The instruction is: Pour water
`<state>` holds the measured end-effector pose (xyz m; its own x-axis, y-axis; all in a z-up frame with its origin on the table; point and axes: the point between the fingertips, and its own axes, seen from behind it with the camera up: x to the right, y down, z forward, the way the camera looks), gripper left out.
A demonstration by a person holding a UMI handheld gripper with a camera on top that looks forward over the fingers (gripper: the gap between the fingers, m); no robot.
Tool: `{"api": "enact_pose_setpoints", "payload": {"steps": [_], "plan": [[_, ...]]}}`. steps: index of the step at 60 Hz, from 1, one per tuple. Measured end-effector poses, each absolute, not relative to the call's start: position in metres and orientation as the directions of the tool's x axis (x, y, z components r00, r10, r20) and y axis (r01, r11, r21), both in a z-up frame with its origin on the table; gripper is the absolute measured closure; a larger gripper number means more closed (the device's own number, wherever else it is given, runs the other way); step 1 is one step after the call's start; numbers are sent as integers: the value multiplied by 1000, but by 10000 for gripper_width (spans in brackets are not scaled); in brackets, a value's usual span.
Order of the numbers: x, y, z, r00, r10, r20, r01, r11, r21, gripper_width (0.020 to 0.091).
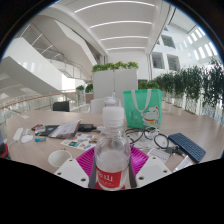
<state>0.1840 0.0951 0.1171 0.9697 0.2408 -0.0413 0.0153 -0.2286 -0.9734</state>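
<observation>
Bright atrium with white balconies, planters behind; cluttered table (190,122) in front. Gripper (112,162) closed around a clear water bottle (112,150), both pink pads (87,160) pressed to its sides, red label low down. White cap seemingly on. Bottle upright, above the table's near edge. Green bag (142,107) beyond. Grasp done; no receiving cup identifiable, tilt and pour judged outstanding.

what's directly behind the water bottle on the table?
Behind the water bottle, held in the claw, stands a clear cup; a green bag stands to one side. The bottle covers the cup's base and the table beneath it.
</observation>
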Motion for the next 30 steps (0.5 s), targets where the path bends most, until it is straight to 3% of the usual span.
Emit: {"api": "enact_pose_setpoints", "payload": {"steps": [4,5,6,12,24,30], "plan": [[176,93,92,961,265,-78,-6,-264,-965,634],[167,100,66,959,270,-88,-16,-260,-965,633],[176,90,81,958,274,-82,-6,-269,-963,633],[165,88,60,949,314,-36,58,-285,-957,609],[163,86,63,951,309,26,105,-243,-964,614],[166,87,62,956,295,11,91,-259,-962,567]]}}
